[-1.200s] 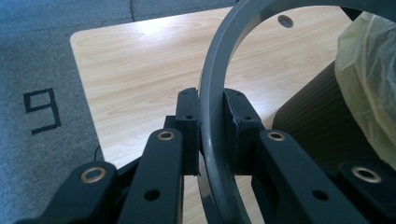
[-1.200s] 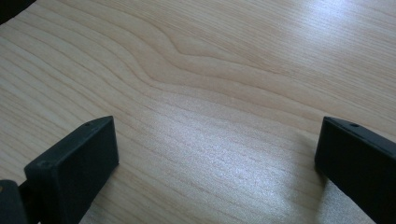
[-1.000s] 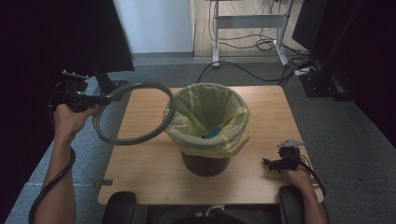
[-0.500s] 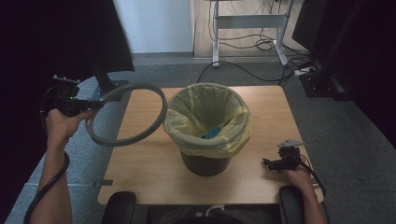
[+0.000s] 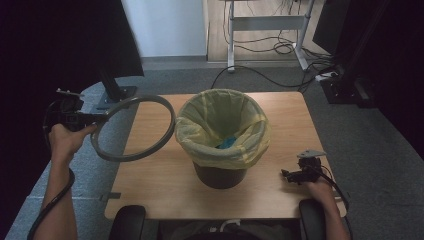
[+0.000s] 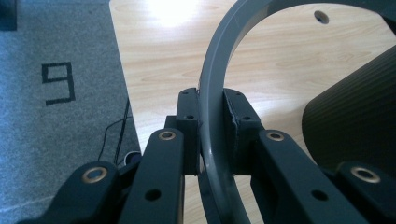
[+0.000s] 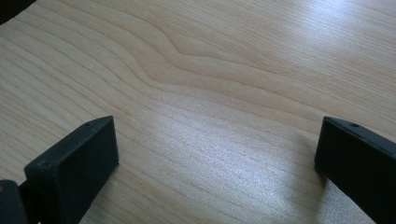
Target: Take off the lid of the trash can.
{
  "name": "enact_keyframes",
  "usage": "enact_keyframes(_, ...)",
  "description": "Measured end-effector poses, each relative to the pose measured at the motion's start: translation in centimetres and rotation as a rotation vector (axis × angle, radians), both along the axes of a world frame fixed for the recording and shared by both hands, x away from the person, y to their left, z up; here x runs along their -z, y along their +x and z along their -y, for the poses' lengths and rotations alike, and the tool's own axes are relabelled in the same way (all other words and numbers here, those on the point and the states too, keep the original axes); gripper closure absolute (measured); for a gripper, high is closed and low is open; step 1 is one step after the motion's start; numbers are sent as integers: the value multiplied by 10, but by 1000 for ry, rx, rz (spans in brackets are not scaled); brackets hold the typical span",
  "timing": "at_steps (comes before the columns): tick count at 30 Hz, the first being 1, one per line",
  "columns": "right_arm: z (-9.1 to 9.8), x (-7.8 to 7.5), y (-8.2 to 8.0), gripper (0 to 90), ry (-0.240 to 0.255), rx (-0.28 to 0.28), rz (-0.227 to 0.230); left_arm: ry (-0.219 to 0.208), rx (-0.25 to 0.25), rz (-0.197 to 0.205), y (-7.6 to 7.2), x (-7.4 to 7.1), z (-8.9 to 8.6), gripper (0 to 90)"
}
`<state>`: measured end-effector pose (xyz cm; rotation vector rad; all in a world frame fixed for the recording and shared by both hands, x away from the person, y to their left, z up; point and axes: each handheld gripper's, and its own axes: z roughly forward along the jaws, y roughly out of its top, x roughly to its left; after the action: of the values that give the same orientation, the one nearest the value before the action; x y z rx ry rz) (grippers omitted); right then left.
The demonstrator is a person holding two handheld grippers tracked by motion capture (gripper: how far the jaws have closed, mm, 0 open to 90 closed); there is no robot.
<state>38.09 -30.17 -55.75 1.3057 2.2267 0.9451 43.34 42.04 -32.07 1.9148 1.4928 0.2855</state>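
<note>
This looks like an office or lab workroom. A pale wooden counter [image 5: 280, 125] stands on grey carpet [image 5: 350, 145], with the metal legs of a desk [image 5: 265, 30] and loose cables [image 5: 280, 47] at the far side, a monitor stand [image 5: 112, 92] at far left, and a number marked on the carpet.

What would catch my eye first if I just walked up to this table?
Probably the dark bin lined with a yellow bag, standing mid-table with something blue inside. Next, the big grey ring held off the table's left edge, clamped between the jaws of the left gripper. The right gripper rests open on the wooden table, holding nothing.
</note>
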Motion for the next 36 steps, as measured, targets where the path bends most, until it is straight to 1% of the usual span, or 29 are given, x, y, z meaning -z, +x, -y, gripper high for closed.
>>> enact_keyframes(7, 0, 0, 0, 0, 0, 0, 0, -4, -1, -13, 2, 22, 5, 778)
enact_keyframes(13, 0, 0, 0, 0, -1, 0, 0, 0, -2, -3, 2, 37, 11, 779)
enact_keyframes(19, 0, 0, 0, 0, -1, 0, 0, 2, -21, 4, 3, 51, 16, 779)
enact_keyframes(26, 0, 0, 0, 0, -1, 0, 0, -21, -43, 0, 4, 69, 18, 779)
enact_keyframes(34, 0, 0, 0, 0, -1, 0, 0, -31, -51, -8, 6, 89, 21, 779)
enact_keyframes(36, 0, 0, 0, 0, 0, 0, 0, -32, -52, -15, 6, 94, 23, 779)
